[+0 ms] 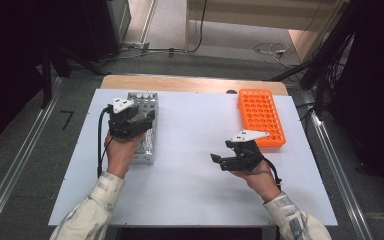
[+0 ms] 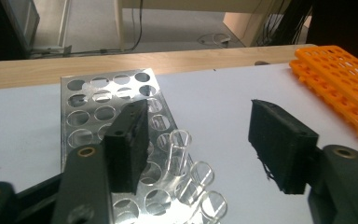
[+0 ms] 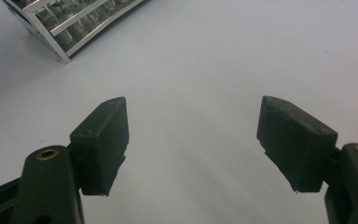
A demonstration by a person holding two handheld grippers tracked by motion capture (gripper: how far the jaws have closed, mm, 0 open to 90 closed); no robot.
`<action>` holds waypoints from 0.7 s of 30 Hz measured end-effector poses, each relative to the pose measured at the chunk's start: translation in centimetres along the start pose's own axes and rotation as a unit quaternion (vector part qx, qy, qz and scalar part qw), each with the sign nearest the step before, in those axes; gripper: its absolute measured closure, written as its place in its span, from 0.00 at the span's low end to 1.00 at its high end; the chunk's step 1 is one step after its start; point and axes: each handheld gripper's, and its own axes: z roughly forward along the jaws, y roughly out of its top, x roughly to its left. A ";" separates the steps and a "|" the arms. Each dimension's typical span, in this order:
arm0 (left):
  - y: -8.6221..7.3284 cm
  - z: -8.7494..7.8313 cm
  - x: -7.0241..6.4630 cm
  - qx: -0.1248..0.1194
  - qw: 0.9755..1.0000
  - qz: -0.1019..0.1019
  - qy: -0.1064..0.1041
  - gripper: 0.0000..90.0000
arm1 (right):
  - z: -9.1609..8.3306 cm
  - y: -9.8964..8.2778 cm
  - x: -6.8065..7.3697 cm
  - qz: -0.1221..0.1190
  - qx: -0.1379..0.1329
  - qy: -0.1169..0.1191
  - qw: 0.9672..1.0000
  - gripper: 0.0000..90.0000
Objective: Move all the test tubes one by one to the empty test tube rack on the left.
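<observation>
Here, a person seated at a white worktop (image 1: 190,165) holds a two-jaw tool in each hand. The left tool (image 2: 198,140) hovers over the near end of a metal tube rack (image 1: 147,107) standing at the worktop's left side, its jaws spread wide apart and gripping nothing. Several clear glass tubes (image 2: 179,147) stand tilted in the rack's near holes, just below and between the open jaws (the left jaw overlaps the rack's middle rows as seen from the left gripper view). The right tool (image 3: 193,140) hangs above bare worktop right of centre, jaws likewise wide apart and empty, pointing toward the metal rack's corner. An orange tube rack (image 1: 261,116) lies at the far right of the worktop, well apart from the metal one, near the right hand (image 1: 260,180).
</observation>
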 end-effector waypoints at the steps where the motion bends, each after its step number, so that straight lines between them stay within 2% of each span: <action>1: -0.1 -0.3 0.0 -0.001 1.000 -0.003 -0.002 0.38 | 0.0 0.0 0.0 0.001 0.000 0.000 1.000 0.26; 4: -0.5 -1.1 -0.1 -0.006 1.000 -0.009 -0.007 0.33 | 0.0 0.0 0.0 0.001 0.000 -0.001 1.000 0.26; 8: -1.3 -2.1 -0.1 -0.009 1.000 -0.007 -0.006 0.29 | -0.1 0.0 -0.1 0.002 -0.001 -0.002 1.000 0.26; 21: -2.8 -4.4 0.7 -0.014 1.000 -0.012 0.001 0.23 | -0.4 -0.4 -0.4 0.010 -0.003 -0.009 1.000 0.26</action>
